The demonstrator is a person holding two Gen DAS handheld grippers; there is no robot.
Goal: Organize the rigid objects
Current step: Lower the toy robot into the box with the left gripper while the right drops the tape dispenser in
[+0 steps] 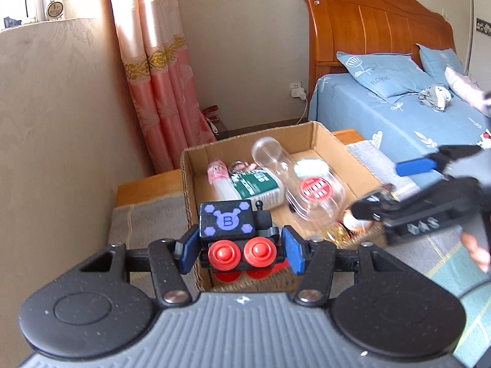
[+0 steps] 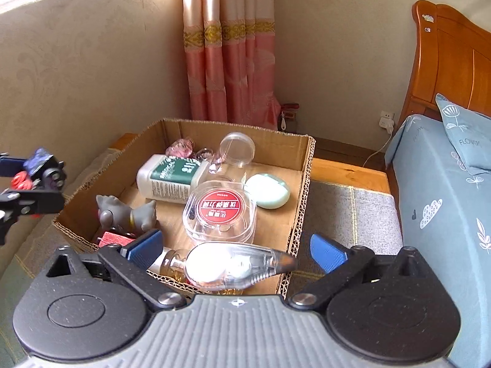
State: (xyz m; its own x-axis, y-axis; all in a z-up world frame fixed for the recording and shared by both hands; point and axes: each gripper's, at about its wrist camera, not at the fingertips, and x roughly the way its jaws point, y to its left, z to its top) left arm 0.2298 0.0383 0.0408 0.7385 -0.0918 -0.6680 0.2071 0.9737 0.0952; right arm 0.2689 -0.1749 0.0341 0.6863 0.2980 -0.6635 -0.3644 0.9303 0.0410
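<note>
My left gripper (image 1: 240,253) is shut on a black toy car (image 1: 236,239) with red wheels and a purple "B" roof, held over the near rim of the cardboard box (image 1: 190,184). It also shows in the right wrist view (image 2: 40,171) at the far left. My right gripper (image 2: 236,250) is open above the box's near edge (image 2: 294,233), over a clear correction-tape dispenser (image 2: 239,265). The box holds a clear red-label container (image 2: 219,211), a green-label white bottle (image 2: 170,176), a grey toy figure (image 2: 125,214), a pale green case (image 2: 270,194) and a clear round lid (image 2: 237,148).
The box stands on a grey mat (image 2: 353,214) on a low wooden platform (image 2: 346,168). A bed with blue bedding (image 2: 445,199) lies to the right. A pink curtain (image 2: 230,61) and the wall stand behind. A wall socket with a cable (image 2: 386,121) is near the bed.
</note>
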